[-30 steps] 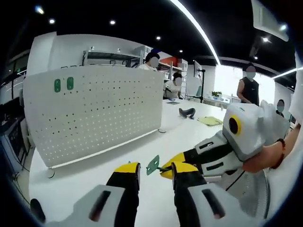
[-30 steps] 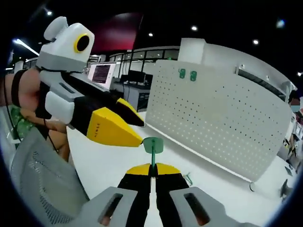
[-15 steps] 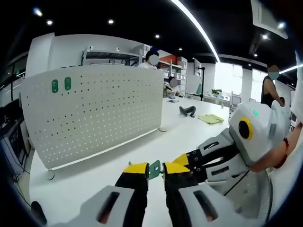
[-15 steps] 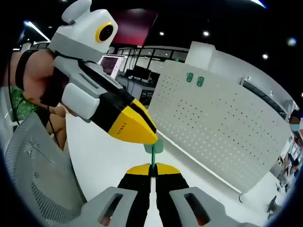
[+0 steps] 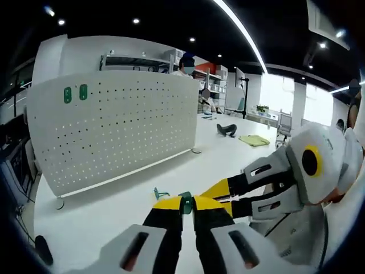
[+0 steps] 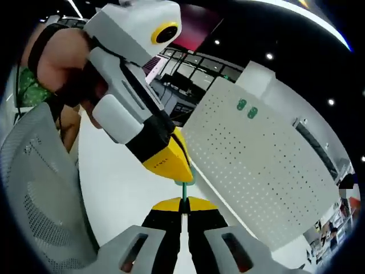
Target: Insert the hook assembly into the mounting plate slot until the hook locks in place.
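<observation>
My right tongs [image 6: 183,204] clamped on stem of green mounting plate [image 6: 185,181], plate held above white counter [image 6: 114,177]. My left tongs [image 5: 187,202] closed around same plate [image 5: 186,202]; seen from right gripper view, left tongs [image 6: 171,165] touch plate's top edge. Green hook [image 5: 160,193] lies on counter [image 5: 102,211] just beyond plate. White pegboard [image 5: 114,128] stands well behind plate, two green pieces [image 5: 75,93] at its upper corner.

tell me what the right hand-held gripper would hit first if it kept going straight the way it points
Probably the left hand-held gripper: its yellow tip sits right over the green hook piece that the right hand-held gripper holds. Behind that stands the white pegboard, though depth is unclear.
</observation>
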The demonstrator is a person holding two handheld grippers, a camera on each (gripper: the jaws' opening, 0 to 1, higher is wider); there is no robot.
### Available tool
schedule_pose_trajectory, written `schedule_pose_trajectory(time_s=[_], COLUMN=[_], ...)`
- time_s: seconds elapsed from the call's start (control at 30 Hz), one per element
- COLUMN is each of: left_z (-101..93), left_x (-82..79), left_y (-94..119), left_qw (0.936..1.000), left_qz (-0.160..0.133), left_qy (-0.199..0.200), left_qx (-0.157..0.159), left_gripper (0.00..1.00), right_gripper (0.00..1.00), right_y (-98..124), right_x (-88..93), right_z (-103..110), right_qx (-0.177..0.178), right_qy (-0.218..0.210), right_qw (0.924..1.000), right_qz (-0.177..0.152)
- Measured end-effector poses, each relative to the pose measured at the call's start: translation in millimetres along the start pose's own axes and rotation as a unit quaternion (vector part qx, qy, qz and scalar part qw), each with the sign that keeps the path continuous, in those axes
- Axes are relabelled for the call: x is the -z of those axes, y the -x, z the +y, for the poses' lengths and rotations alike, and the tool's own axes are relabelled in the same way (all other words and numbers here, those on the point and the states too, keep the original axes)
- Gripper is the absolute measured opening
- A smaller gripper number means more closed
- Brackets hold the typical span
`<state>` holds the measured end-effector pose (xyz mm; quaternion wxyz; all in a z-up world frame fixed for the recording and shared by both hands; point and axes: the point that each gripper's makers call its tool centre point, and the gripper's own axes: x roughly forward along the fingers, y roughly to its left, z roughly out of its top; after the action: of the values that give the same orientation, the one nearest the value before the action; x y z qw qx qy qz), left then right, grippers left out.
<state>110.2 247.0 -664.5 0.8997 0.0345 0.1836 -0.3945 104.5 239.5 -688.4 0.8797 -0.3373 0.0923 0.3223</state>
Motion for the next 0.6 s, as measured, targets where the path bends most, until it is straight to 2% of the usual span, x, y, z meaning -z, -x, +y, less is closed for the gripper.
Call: schedule_pose_trajectory(time_s=[0.17, 0.33, 0.6], left_z=[7.8, 16.6, 19.9], left_x=[-0.7, -4.5, -8.6], left_y=[5.7, 10.6, 11.6], left_qw=[0.9997, 0.9989, 0.9982], left_qz=[-0.015, -0.02, -0.037], left_qy=[0.015, 0.01, 0.022], left_qx=[-0.015, -0.041, -0.042], left_gripper=[0.05, 0.03, 0.03], right_gripper=[0.01, 0.02, 0.04], right_y=[-2.0, -2.3, -3.1], right_x=[-5.9, -19.8, -21.0], right_z=[1.5, 2.1, -3.0], right_qx=[-0.001, 0.0, 0.002], right_qy=[0.007, -0.001, -0.032], right_qw=[1.0, 0.9995, 0.9989], right_qz=[-0.007, -0.033, -0.034])
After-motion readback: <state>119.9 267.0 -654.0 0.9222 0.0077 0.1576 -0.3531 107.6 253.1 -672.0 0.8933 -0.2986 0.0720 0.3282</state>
